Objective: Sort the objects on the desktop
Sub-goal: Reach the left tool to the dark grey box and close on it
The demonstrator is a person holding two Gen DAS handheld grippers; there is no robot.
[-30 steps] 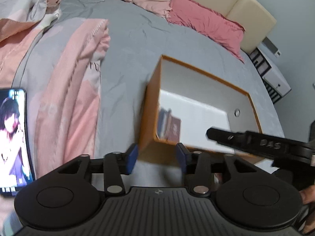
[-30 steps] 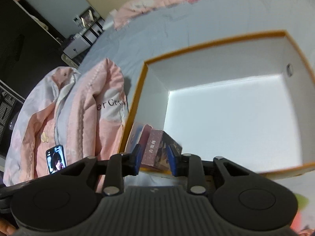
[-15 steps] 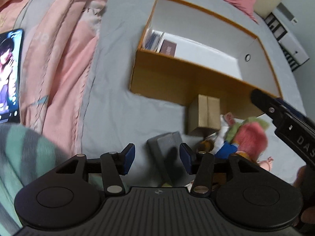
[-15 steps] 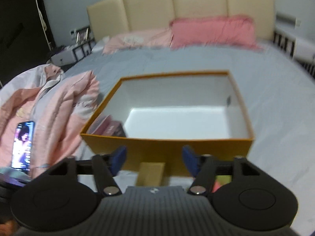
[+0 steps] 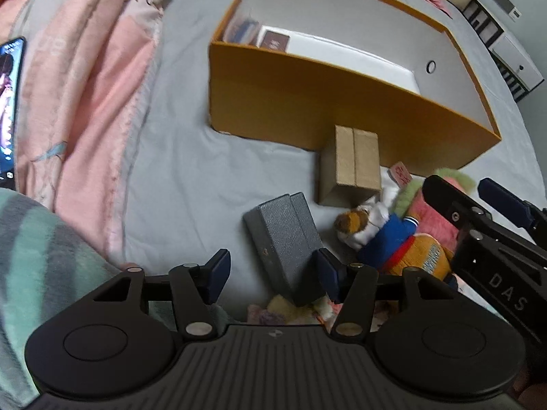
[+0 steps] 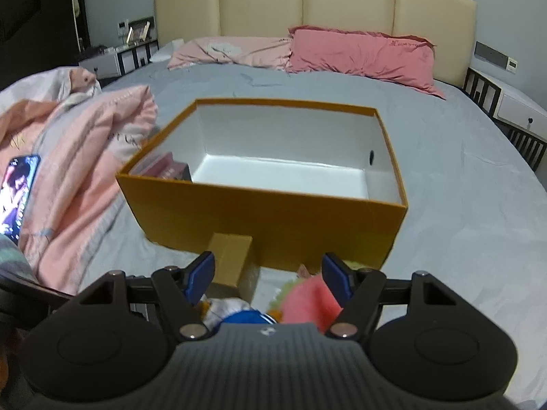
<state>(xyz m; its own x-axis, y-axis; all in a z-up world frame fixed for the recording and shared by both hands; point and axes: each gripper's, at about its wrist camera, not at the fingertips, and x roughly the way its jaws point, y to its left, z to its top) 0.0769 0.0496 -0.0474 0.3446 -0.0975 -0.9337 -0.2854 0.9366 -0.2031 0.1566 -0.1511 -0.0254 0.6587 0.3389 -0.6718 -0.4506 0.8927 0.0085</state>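
My left gripper (image 5: 271,273) hangs over a grey case (image 5: 283,235) lying on the bed. Its jaws are opening, the case sits between them near the right-hand pad, and they do not squeeze it. My right gripper (image 6: 270,271) stands open just above a pink plush (image 6: 307,294) and a blue-clad toy (image 5: 386,239), holding nothing. It also shows in the left wrist view as the right gripper (image 5: 459,184). A small cardboard box (image 5: 355,160) leans against the orange box (image 6: 273,225). A maroon packet (image 5: 273,39) lies in the orange box's left corner.
A pink quilt (image 5: 85,102) with a lit phone (image 6: 18,191) on it lies left of the orange box. Striped teal cloth (image 5: 41,256) is at the near left. Pink pillows (image 6: 359,54) and a headboard are at the back, with grey sheet to the right.
The right gripper let go of the maroon packet in the box corner, opened wide and drew back. The left gripper pulled back from the box, tipped down over the grey case and widened.
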